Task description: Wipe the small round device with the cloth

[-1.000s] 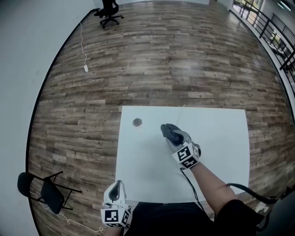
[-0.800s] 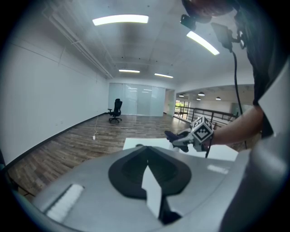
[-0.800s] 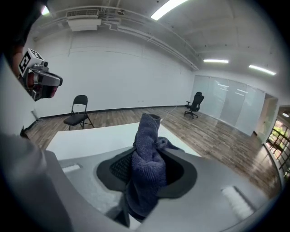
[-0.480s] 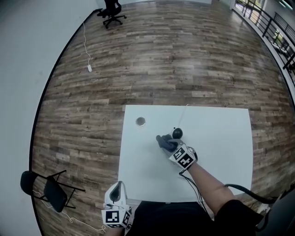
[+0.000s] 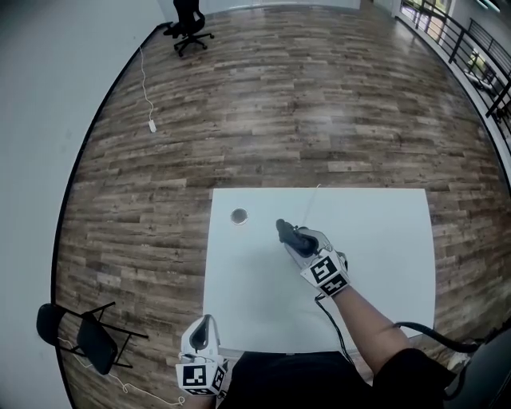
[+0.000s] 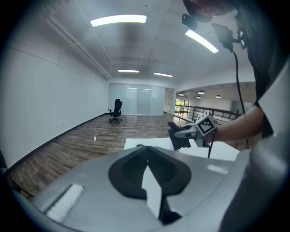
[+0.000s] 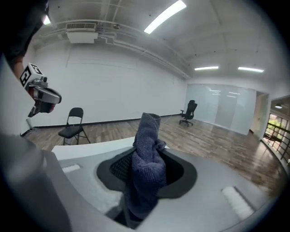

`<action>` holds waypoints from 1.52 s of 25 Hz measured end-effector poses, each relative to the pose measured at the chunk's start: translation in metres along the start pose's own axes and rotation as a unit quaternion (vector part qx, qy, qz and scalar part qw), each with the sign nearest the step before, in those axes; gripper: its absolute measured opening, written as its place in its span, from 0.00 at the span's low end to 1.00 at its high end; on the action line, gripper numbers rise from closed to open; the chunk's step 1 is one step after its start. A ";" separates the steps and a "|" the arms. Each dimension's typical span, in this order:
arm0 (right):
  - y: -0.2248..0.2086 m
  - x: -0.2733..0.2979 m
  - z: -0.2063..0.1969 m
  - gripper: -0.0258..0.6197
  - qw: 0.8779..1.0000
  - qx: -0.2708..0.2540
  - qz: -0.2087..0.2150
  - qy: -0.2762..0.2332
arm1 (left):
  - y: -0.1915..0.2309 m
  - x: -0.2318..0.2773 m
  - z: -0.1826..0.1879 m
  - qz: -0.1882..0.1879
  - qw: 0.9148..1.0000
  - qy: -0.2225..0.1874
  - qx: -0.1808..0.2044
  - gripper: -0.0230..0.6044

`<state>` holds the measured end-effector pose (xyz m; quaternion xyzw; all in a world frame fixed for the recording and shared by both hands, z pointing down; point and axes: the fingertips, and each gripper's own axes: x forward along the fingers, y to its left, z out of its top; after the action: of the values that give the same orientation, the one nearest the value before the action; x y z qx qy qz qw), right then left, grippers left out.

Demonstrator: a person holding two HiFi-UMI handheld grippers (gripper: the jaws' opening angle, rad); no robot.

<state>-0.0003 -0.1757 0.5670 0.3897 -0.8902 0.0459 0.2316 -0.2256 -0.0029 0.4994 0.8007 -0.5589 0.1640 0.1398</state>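
Note:
My right gripper (image 5: 294,237) is shut on a dark blue-grey cloth (image 5: 286,232) and holds it down on the white table (image 5: 383,264) near its middle. The cloth (image 7: 147,158) bulges up between the jaws in the right gripper view. A thin white cable (image 5: 313,200) runs from the table's far edge under the cloth; whatever it leads to is hidden. A small round grey disc (image 5: 239,216) lies at the back left of the table. My left gripper (image 5: 204,329) hangs at the table's front edge, shut with nothing in it, well away from the cloth.
A black folding chair (image 5: 80,335) stands on the wood floor left of the table. An office chair (image 5: 188,20) is far back, and a railing (image 5: 471,40) runs at the upper right. A white cord (image 5: 148,96) trails across the floor.
Half a second ago the right gripper had slid the cloth left and forward, baring a dark round device on the cable. Now the cloth is back over that spot. The left gripper stayed put.

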 end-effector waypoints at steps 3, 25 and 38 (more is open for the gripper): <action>-0.024 0.006 -0.003 0.24 1.000 0.022 -0.020 0.010 | -0.007 0.002 0.005 -0.007 1.000 -0.002 0.010 0.05; -0.057 -0.005 -0.063 0.24 0.956 0.284 -0.067 -0.003 | -0.005 0.002 0.010 -0.014 1.000 0.007 0.025 0.05; -0.016 -0.006 -0.140 0.23 0.949 0.272 -0.023 0.155 | -0.012 -0.006 0.009 -0.005 1.000 0.005 0.019 0.05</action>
<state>0.0669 -0.1461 0.6869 0.4467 -0.7876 0.3406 0.2531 -0.2154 0.0029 0.4884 0.8050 -0.5512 0.1780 0.1279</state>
